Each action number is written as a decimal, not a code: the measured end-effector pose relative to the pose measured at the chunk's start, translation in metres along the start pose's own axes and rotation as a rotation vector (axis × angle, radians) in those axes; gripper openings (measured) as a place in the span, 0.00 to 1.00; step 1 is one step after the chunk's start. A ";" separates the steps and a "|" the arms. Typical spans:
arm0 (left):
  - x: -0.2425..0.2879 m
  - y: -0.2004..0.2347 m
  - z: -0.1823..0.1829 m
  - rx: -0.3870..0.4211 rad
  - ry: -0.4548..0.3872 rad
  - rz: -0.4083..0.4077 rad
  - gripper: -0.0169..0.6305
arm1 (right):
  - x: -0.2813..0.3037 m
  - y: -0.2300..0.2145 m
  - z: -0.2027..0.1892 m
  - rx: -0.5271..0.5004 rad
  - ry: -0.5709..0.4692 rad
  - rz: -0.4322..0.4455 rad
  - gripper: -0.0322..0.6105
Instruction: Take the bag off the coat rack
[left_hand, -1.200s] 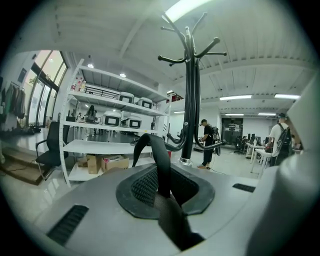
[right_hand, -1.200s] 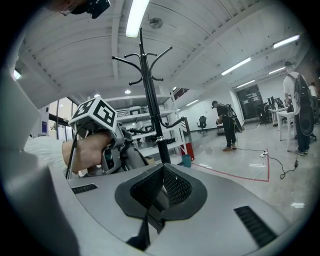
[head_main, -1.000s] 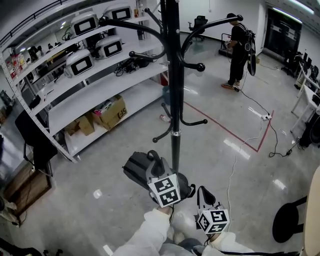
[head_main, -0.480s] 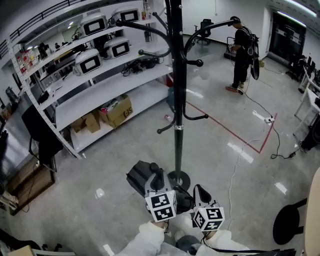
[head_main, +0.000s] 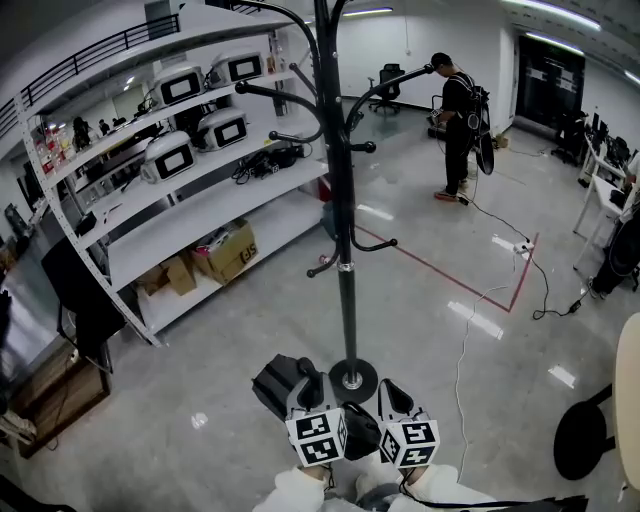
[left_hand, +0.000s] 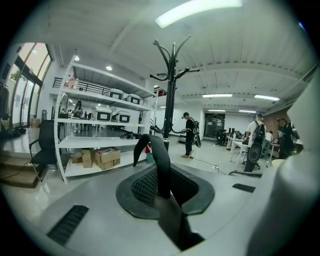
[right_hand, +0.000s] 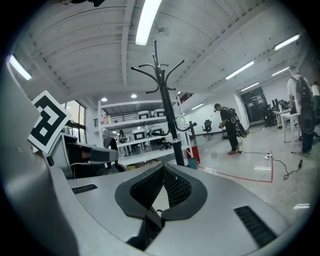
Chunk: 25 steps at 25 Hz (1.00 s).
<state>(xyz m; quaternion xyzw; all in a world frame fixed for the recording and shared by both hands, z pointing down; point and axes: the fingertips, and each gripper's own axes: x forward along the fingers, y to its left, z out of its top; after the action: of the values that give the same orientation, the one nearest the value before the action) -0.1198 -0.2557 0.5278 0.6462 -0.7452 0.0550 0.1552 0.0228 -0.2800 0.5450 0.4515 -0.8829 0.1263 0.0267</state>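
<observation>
The black coat rack (head_main: 345, 290) stands mid-floor on a round base (head_main: 352, 378), its hooks bare. The black bag (head_main: 272, 382) hangs low, just left of that base, off the rack. My left gripper (head_main: 306, 372) is shut on the bag's strap (left_hand: 161, 160), which loops up over the pads (left_hand: 147, 187) in the left gripper view. My right gripper (head_main: 391, 393) sits close beside the left, right of the base. Its pads (right_hand: 175, 187) meet at the tips, and a black strap (right_hand: 150, 227) runs out from between them.
White shelving (head_main: 200, 210) with machines and cardboard boxes (head_main: 225, 250) lines the left. A person (head_main: 455, 125) stands far back right. A cable (head_main: 470, 330) and a red tape line (head_main: 450, 265) cross the floor. A black chair (head_main: 80, 290) is at the left, a stool (head_main: 585, 435) at the right.
Both grippers and the bag have drawn back from the rack's pole and lower in view. The grippers have come closer together, and the rack's base now shows.
</observation>
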 end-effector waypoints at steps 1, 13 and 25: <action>-0.003 0.000 -0.001 0.004 -0.002 -0.008 0.10 | -0.002 0.003 -0.002 0.001 0.003 -0.004 0.07; -0.025 -0.001 -0.010 0.022 -0.001 -0.082 0.10 | -0.011 0.035 -0.006 -0.093 0.013 0.004 0.07; -0.038 -0.006 -0.016 0.006 -0.001 -0.105 0.10 | -0.023 0.047 -0.006 -0.143 0.016 0.012 0.07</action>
<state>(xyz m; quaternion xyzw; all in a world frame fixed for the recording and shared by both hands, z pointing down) -0.1068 -0.2162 0.5304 0.6850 -0.7100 0.0488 0.1557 -0.0019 -0.2336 0.5381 0.4419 -0.8922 0.0670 0.0653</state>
